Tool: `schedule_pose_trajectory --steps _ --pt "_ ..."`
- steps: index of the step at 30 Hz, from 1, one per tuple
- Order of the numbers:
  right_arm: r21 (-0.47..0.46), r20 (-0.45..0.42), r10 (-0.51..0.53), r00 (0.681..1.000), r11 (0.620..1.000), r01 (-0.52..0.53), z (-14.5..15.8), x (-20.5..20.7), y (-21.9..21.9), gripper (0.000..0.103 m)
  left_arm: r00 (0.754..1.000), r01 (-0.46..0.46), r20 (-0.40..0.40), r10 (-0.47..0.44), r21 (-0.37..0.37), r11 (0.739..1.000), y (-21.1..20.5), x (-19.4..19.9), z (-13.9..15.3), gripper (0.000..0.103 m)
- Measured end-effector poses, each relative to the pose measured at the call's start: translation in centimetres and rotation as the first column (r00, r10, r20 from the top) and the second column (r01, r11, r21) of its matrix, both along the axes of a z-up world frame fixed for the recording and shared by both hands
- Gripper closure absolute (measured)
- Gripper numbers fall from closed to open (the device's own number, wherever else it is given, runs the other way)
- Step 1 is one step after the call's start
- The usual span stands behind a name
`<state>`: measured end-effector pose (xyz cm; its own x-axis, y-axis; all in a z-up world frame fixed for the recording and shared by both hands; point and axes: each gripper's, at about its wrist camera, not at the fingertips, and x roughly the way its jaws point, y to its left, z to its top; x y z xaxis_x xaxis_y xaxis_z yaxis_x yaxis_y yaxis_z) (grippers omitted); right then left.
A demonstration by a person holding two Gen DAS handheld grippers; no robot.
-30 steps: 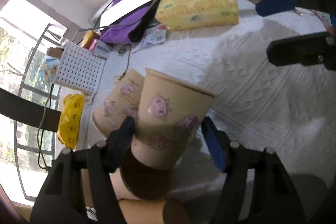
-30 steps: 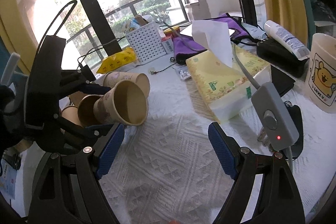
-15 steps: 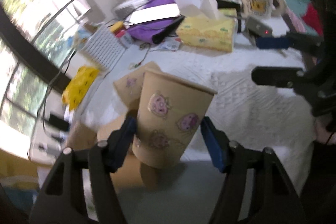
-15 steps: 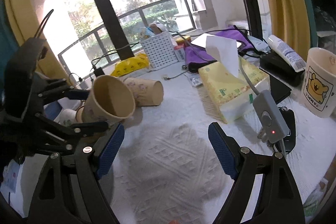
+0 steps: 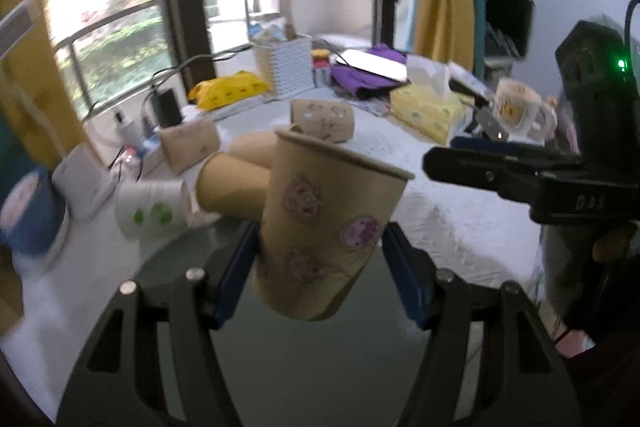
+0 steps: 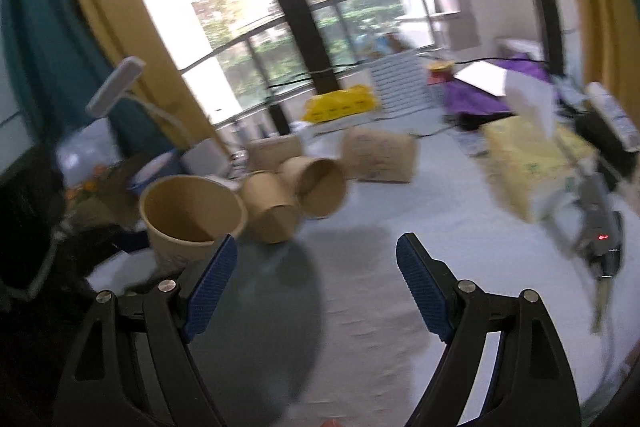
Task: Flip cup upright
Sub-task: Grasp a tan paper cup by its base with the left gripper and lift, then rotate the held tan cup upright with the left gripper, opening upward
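Observation:
My left gripper [image 5: 320, 267] is shut on a tan paper cup [image 5: 324, 227] with pink flower prints. I hold it in the air, mouth up and nearly upright, tilted a little. The same cup [image 6: 192, 215] shows at the left in the right wrist view, open mouth facing up. My right gripper [image 6: 312, 283] is open and empty above the white cloth, to the right of the held cup. Several more tan cups [image 6: 296, 191] lie on their sides behind it.
A yellow tissue box [image 6: 536, 163] stands at the right, with a power switch and cable [image 6: 600, 231] beside it. A white basket [image 5: 284, 67], a yellow bag [image 5: 228, 87], a purple bag [image 5: 368, 71] and a bear mug [image 5: 516, 107] stand at the back. A roll [image 5: 152, 211] lies left.
My left gripper has lifted the cup off the pile and turned it from lying on its side to nearly upright. The right gripper has pulled back and stayed open.

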<state>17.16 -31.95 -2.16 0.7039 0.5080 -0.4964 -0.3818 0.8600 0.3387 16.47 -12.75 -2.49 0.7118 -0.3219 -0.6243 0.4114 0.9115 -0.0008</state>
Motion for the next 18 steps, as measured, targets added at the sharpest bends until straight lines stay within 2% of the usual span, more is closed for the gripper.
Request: schedule_pose_trajectory --steps 6,12,18 --pt "0.027 0.025 0.135 0.991 0.990 -0.136 1.3 -2.3 3.7 0.019 0.994 -0.089 0.060 0.096 -0.110 0.990 2.7 -2.8 -0.6 0.037" --pt "-0.004 0.053 0.226 0.973 0.974 -0.226 2.3 -4.7 7.3 0.019 0.992 -0.064 0.096 0.080 -0.165 0.984 3.8 -5.4 -1.5 0.037" --pt "-0.015 0.026 0.281 0.959 0.960 -0.281 2.3 -6.4 9.6 0.019 0.984 -0.057 0.157 0.088 -0.194 0.979 5.0 -8.2 -1.9 0.037"
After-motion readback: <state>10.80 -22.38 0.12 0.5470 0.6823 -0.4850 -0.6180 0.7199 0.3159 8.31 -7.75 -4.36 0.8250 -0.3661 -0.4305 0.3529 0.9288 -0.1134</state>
